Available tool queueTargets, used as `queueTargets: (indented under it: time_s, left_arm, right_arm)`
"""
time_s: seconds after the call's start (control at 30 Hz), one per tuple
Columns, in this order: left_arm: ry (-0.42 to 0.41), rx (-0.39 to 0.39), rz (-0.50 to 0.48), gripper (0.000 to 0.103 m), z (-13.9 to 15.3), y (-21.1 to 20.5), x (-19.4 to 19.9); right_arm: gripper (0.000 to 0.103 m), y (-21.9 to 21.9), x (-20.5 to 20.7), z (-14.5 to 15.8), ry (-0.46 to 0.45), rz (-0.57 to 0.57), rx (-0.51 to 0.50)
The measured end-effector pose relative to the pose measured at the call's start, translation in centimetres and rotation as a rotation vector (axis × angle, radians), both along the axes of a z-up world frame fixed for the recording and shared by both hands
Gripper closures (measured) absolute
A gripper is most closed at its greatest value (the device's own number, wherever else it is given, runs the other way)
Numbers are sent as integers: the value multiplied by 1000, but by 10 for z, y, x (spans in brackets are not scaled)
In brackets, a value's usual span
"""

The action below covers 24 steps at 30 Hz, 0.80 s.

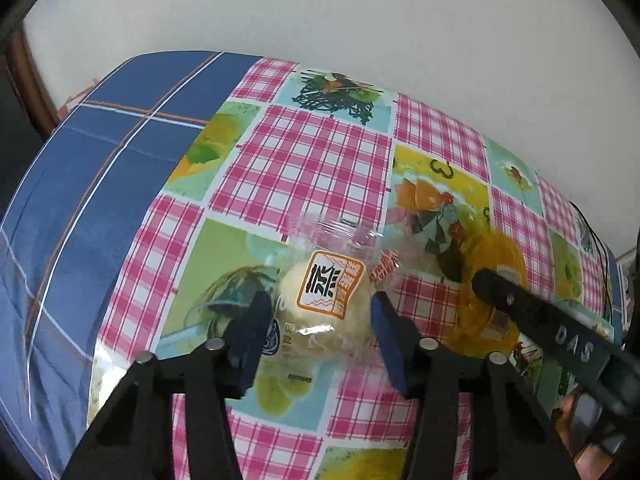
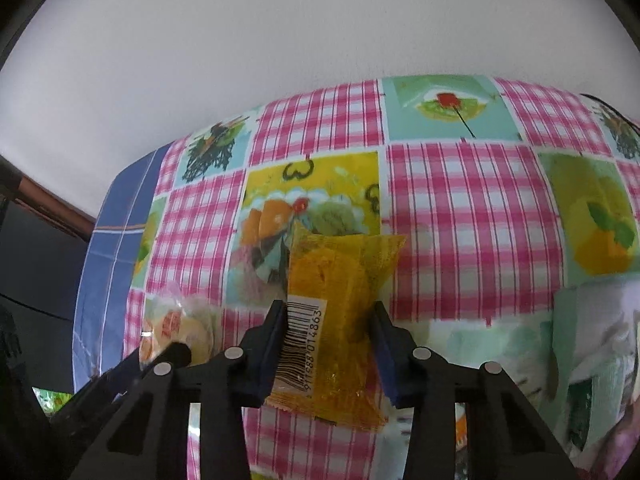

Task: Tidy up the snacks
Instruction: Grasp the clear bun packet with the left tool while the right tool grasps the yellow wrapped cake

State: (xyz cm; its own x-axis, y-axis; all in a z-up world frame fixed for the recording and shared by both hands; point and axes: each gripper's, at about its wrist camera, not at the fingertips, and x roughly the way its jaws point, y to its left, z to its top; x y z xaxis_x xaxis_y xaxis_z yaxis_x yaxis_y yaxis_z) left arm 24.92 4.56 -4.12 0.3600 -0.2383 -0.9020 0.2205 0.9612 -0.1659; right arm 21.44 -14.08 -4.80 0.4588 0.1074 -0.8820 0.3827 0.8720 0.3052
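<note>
My left gripper is shut on a pale round bun in a clear wrapper with an orange label, held just over the table. My right gripper is shut on a yellow-orange snack packet with a barcode. In the left wrist view the yellow packet shows to the right with a right gripper finger across it. In the right wrist view the bun shows at lower left, partly behind a left gripper finger.
The table carries a pink checked cloth with fruit pictures over a blue plaid cloth. A white wall lies behind. A pale green and white packet lies at the right edge. A black cable runs at the far right.
</note>
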Motion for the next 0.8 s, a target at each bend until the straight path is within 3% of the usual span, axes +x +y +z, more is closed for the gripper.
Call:
queueTargets:
  time_s: [0.33,0.6,0.8]
  left_arm:
    - [27,-47,109,58,5,8,-46]
    - [34,-97,149,58,12,17,-96]
    - [-6,-95,178,58,31,24,-126]
  right_arm:
    - [60,15,-58,19,-10,22,-20]
    - [60,33,-115,50,-26,45,-165]
    - [60,38,-156,60,-49,43,-191]
